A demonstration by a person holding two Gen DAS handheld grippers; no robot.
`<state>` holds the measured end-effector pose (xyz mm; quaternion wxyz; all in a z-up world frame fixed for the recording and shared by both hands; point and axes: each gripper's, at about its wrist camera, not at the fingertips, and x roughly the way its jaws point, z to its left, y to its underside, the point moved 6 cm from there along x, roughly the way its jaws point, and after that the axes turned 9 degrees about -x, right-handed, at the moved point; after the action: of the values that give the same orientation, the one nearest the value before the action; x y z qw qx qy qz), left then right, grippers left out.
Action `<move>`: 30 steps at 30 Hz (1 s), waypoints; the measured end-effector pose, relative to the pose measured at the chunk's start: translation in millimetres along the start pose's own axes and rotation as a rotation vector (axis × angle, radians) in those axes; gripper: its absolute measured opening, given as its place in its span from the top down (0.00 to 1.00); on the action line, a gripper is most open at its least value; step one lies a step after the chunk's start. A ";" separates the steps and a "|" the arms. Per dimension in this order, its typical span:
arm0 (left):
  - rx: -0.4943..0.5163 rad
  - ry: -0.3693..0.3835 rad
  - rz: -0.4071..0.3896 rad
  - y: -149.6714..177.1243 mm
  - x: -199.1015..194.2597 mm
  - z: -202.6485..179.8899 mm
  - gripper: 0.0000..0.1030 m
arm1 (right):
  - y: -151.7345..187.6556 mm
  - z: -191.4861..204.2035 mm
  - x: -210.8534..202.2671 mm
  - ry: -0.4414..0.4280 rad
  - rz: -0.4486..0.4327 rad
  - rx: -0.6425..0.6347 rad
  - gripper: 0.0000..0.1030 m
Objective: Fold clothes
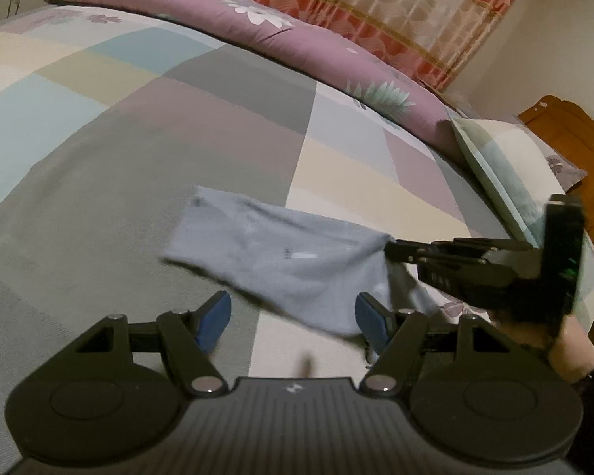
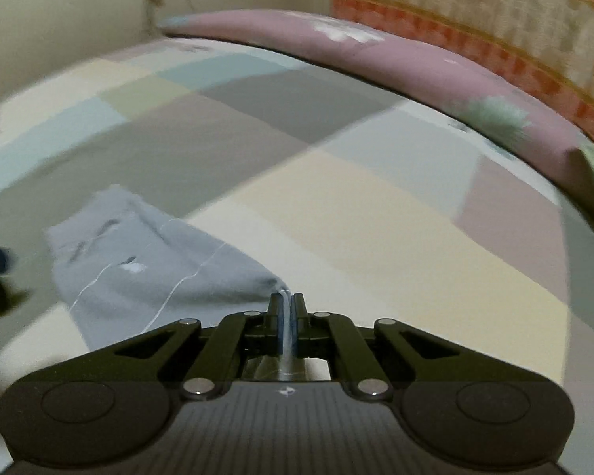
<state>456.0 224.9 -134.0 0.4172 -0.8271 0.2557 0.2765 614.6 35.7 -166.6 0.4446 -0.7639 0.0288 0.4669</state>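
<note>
1. Two grippers are in your hands; your left gripper [image 1: 293, 318] stands wide open and holds nothing, just before the grey-blue garment [image 1: 281, 253] on the patchwork bedspread [image 1: 138, 150].
2. Your right gripper [image 2: 286, 303] is clamped on the garment's right corner.

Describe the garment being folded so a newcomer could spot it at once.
Start at the bed, covered in a patchwork sheet of pastel and grey blocks, with a purple floral quilt along its far edge. Near the front lies a small pale grey-blue cloth, one corner pinched in the right gripper. It is the only plain, unpatterned fabric there.
</note>
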 end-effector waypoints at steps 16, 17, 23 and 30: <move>-0.047 -0.032 -0.023 -8.8 -8.8 23.7 0.33 | -66.7 41.4 24.7 -0.235 -0.051 -0.152 0.69; -0.054 -0.034 -0.027 -9.9 -10.0 26.5 0.33 | -72.5 47.4 31.7 -0.248 -0.052 -0.164 0.69; -0.089 -0.009 -0.042 -14.7 -15.1 33.5 0.33 | -87.0 84.0 70.8 -0.321 0.004 -0.265 0.71; -0.096 0.013 -0.055 -16.0 -18.9 32.0 0.33 | -106.5 79.7 68.0 -0.273 -0.065 -0.256 0.93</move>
<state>445.1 263.6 -128.5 0.3829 -0.8547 0.2220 0.2714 646.9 181.5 -160.8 0.3583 -0.7444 -0.1159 0.5514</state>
